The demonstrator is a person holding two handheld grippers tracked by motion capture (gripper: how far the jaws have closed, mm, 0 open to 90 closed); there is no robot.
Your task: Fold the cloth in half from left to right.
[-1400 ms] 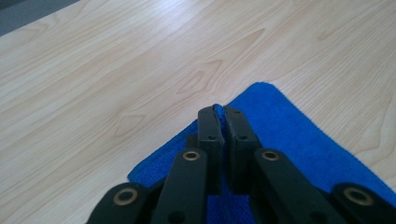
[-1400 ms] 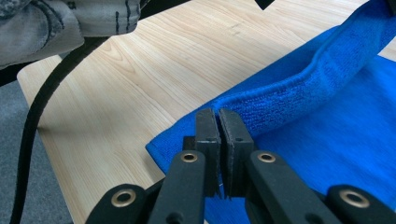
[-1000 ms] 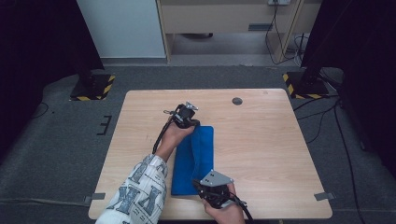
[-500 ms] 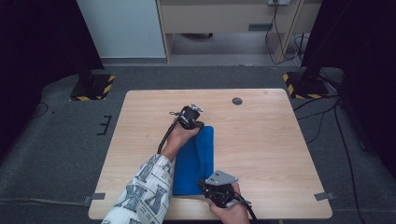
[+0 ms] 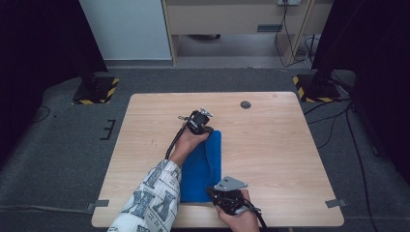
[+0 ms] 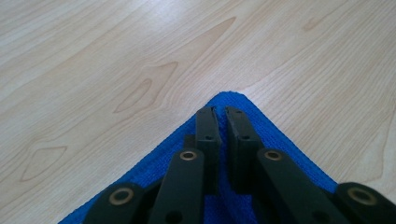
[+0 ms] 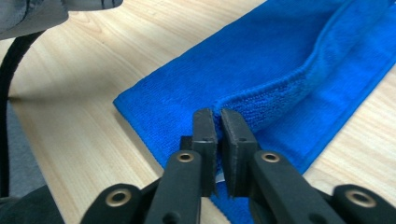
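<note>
On the wooden table (image 5: 290,145), our left gripper (image 5: 199,121) has its jaws nearly together, pinching the far corner of the blue cloth (image 5: 203,166) lying at the table's middle. Our right gripper (image 5: 227,195), jaws a slit apart, nips the cloth's raised fold at the near edge.

The high view looks forward and down from above the person's side, taking in the whole counter (image 5: 270,145) and the floor around it from well back. Each gripper view sits low and close behind its own jaws, looking along them at the counter surface. All three share the blue cloth (image 5: 205,166): the left gripper view faces its far corner, the right gripper view its near end.
</note>
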